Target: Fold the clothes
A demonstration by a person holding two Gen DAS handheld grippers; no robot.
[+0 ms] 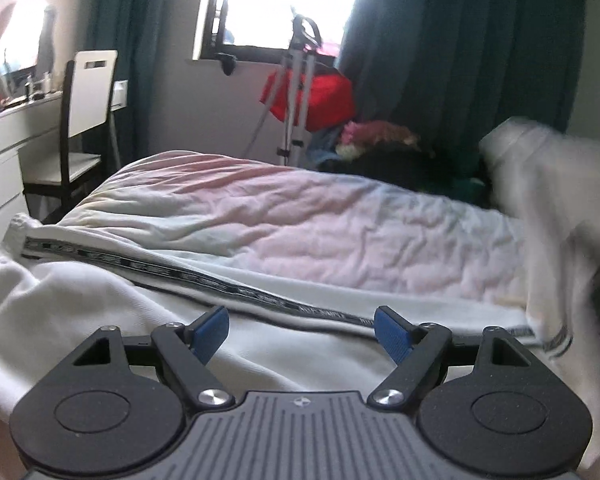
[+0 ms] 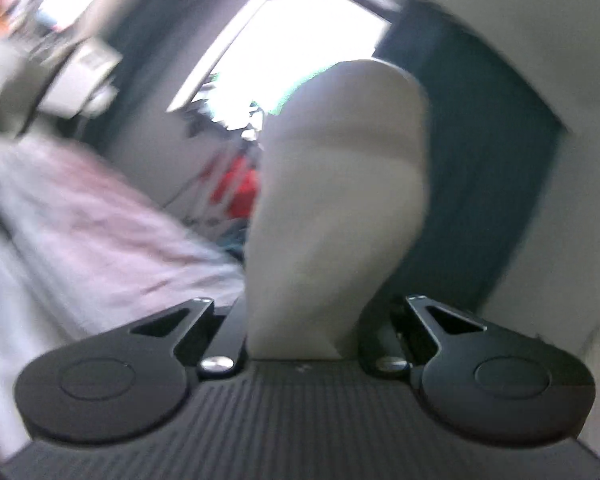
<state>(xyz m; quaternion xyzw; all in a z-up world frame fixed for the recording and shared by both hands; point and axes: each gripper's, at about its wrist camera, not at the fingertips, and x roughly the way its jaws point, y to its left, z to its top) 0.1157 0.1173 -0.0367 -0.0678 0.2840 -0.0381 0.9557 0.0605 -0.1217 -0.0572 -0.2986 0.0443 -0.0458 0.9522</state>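
White trousers (image 1: pixel 112 312) with a black printed side stripe (image 1: pixel 204 280) lie across the bed. My left gripper (image 1: pixel 302 334) is open just above the white cloth, blue pads (image 1: pixel 210 334) apart, holding nothing. At the right a lifted part of the white garment (image 1: pixel 548 184) hangs blurred in the air. In the right wrist view my right gripper (image 2: pixel 300 336) is shut on a fold of that white cloth (image 2: pixel 340 200), which stands up between the fingers and hides them. That view is motion-blurred.
The bed has a pink and white quilt (image 1: pixel 300 216). A pile of dark and colourful clothes (image 1: pixel 400 152) lies at its far side. A tripod (image 1: pixel 296 92), a red bag (image 1: pixel 324 96), a chair (image 1: pixel 80 120), a white dresser (image 1: pixel 4 152) and dark curtains (image 1: pixel 460 60) stand behind.
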